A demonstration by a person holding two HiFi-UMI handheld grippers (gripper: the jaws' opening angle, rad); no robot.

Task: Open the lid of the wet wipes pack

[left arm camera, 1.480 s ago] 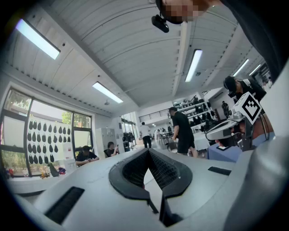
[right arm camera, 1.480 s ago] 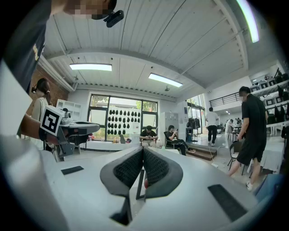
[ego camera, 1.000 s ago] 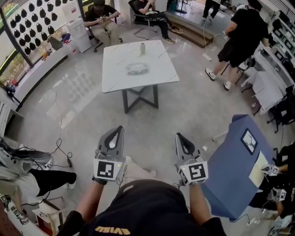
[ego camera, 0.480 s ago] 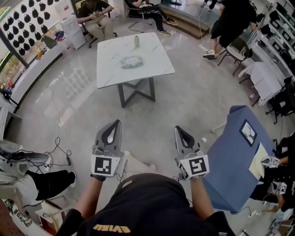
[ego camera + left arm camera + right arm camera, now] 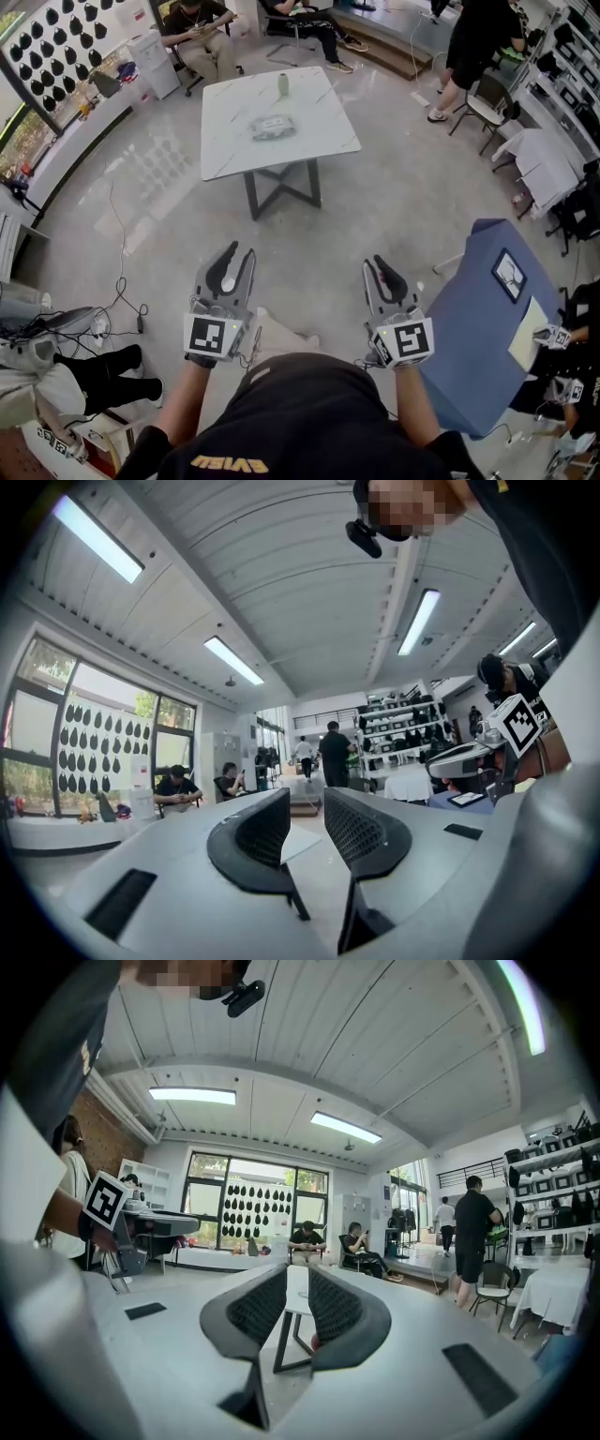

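Left gripper (image 5: 235, 251), right gripper (image 5: 376, 263) jaws newly opening, empty; pack (image 5: 273, 127) indistinct

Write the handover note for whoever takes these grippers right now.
Left gripper: jaws opening, nothing between them.
Right gripper: jaws opening, also empty.
Wet wipes pack: lies mid white table, across the floor ahead, with a small bottle beyond it. Neither gripper is near it.
Done: nothing visible. The pack is too far off to tell whether its lid is up.
Left: walk to the table, steady the pack, open the lid.
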